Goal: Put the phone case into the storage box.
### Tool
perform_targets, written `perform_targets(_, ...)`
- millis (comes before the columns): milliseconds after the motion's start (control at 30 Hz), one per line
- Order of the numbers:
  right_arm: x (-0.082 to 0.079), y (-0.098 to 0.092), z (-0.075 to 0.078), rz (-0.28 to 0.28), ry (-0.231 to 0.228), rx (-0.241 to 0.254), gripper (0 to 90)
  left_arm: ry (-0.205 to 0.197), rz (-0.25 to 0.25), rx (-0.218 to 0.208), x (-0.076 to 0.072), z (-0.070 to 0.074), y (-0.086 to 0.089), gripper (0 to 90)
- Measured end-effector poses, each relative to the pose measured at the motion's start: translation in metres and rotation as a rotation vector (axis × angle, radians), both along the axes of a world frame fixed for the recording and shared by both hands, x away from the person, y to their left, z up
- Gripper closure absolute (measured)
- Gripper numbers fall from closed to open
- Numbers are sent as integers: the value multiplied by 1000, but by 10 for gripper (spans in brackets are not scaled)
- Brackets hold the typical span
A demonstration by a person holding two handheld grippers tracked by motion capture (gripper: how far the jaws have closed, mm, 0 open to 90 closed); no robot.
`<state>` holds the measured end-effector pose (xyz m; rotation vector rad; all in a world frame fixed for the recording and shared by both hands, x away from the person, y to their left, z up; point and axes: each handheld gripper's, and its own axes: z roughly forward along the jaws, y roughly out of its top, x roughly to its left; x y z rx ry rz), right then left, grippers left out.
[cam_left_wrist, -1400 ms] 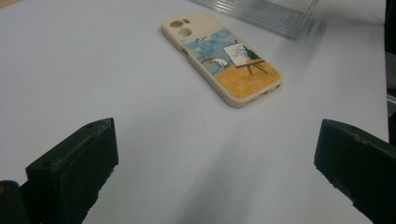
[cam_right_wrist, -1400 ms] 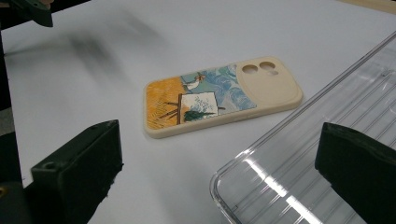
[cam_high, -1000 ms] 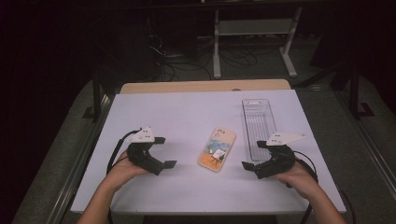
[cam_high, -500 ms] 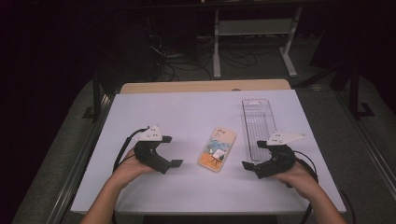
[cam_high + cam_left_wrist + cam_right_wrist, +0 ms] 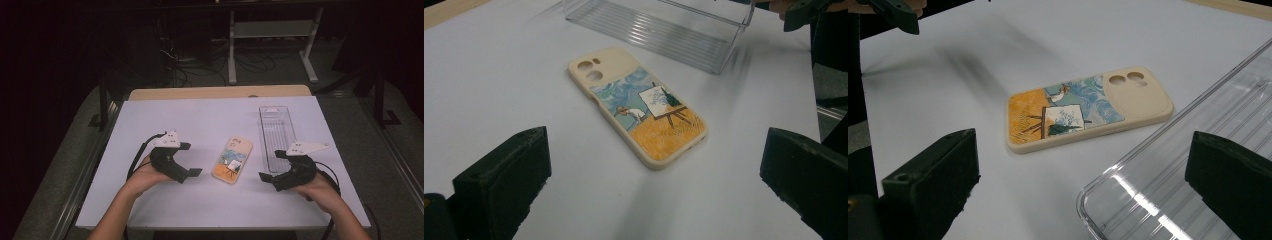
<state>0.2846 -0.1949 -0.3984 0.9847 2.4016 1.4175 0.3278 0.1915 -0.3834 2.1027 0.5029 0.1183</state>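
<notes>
A cream phone case printed with a painter at an easel in a yellow field lies flat, back up, in the middle of the white table. My left gripper stands open just left of it, jaws wide and pointing at the case without touching it. My right gripper is open to the case's right, beside the near end of a clear plastic tray. The left gripper view has the case lying between and beyond the two jaws. In the right gripper view the case lies ahead and the tray lies close at the right.
The clear tray is long, ribbed and holds nothing. A wooden strip runs along the table's far edge. Dark floor with cables and a metal stand lies beyond. Bare white surface spreads at the far left and along the front.
My left gripper has moved a little to the right, closer to the phone case. The right gripper, the case and the tray have stayed put.
</notes>
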Motion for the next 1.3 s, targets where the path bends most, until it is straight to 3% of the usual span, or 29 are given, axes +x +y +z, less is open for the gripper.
perform_targets(1300,4,2,-1,6,-2,22,3,-18,-72,-9,16,15,-40,0)
